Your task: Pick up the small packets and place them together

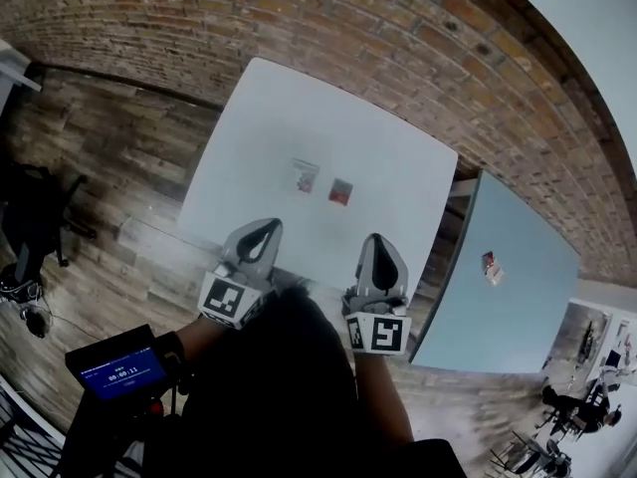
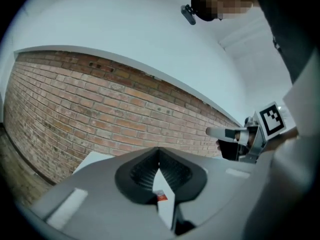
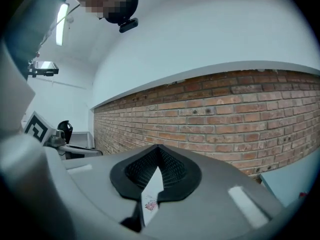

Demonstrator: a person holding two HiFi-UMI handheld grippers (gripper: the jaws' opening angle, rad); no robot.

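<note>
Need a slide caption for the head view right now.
A pale packet and a red packet lie close together on the white table; left gripper and right gripper hover shut.

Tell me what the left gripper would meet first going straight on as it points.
Probably the brick wall: the left gripper points almost level, passing above the white table, the pale packet and the red packet. Depth is unclear.

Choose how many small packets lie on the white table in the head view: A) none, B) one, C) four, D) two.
D: a pale packet and a red packet lie close together near the middle of the white table; a third packet lies on the blue table beside it.
</note>
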